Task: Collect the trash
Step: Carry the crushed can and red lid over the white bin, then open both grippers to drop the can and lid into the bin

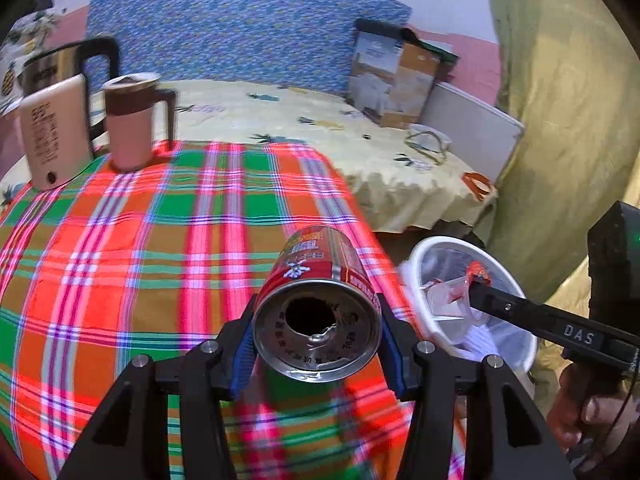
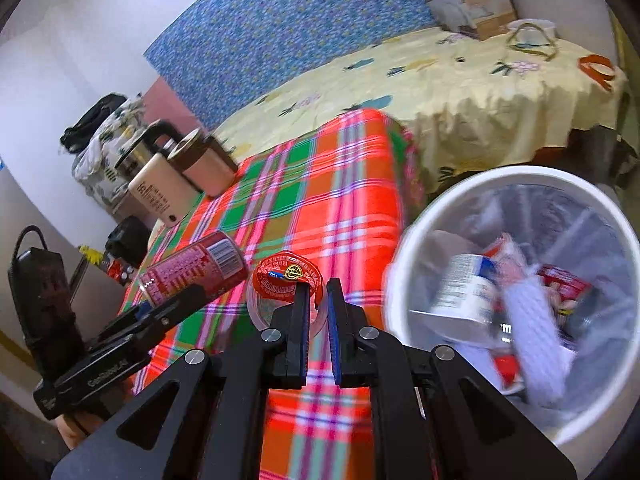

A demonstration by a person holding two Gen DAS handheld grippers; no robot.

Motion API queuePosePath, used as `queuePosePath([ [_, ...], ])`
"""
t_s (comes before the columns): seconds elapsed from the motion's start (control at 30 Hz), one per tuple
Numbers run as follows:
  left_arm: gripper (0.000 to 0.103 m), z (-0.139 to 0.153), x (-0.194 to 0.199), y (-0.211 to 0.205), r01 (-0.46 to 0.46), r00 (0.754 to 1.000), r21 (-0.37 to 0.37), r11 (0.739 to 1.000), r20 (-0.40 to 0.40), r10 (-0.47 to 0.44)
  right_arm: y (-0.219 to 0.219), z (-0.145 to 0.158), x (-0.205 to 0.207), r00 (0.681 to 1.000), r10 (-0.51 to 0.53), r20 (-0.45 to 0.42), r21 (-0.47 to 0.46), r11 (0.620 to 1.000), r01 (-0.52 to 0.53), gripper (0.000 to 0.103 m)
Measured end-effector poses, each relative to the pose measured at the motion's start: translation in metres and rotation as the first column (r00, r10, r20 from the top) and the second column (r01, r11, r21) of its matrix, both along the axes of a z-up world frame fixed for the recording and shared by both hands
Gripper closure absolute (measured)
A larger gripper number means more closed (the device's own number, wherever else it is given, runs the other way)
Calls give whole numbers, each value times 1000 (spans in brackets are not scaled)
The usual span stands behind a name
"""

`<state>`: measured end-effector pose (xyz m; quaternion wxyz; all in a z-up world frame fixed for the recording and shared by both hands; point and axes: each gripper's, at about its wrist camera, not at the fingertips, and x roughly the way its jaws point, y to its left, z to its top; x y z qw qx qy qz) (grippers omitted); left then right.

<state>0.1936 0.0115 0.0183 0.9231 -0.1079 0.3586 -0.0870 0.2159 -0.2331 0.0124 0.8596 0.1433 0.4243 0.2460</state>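
Note:
My left gripper (image 1: 316,336) is shut on a red drink can (image 1: 316,300), held lying on its side above the plaid table, its open top facing the camera. The can also shows in the right wrist view (image 2: 196,270). My right gripper (image 2: 318,300) is shut on the red foil lid of a clear plastic cup (image 2: 286,280). The left wrist view shows that cup (image 1: 456,292) held over the white trash bin (image 1: 520,356). The bin (image 2: 404,240) stands beside the table and holds several pieces of trash.
The plaid-covered table (image 1: 160,240) carries a beige kettle (image 1: 54,136) and a pink and brown mug (image 1: 132,120) at its far left corner. Behind is a bed with a yellow sheet (image 1: 320,128), a box (image 1: 392,80) and a blue mattress.

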Motion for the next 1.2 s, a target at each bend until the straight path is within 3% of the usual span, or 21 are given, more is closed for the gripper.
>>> queuePosePath([
  [0.3, 49, 7, 10, -76, 162, 987, 7, 987, 5, -162, -61, -8, -3, 989, -145, -12, -22, 989, 144, 92],
  [0.67, 49, -15, 26, -151, 319, 946, 25, 947, -64, -317, -103, -31, 2, 971, -231, -56, -100, 969, 225, 91],
  [0.73, 49, -17, 29, -158, 334, 941, 27, 942, -72, -332, -107, -34, 3, 969, -239, -61, -113, 966, 231, 90],
  [0.97, 42, -14, 26, -168, 357, 933, 22, 934, -61, -356, -113, -33, -4, 969, -240, -55, -133, 964, 231, 70],
  [1.2, 40, -6, 15, -165, 360, 933, 29, 932, -33, -359, -109, -25, -16, 973, -230, -22, -140, 964, 225, 68],
])
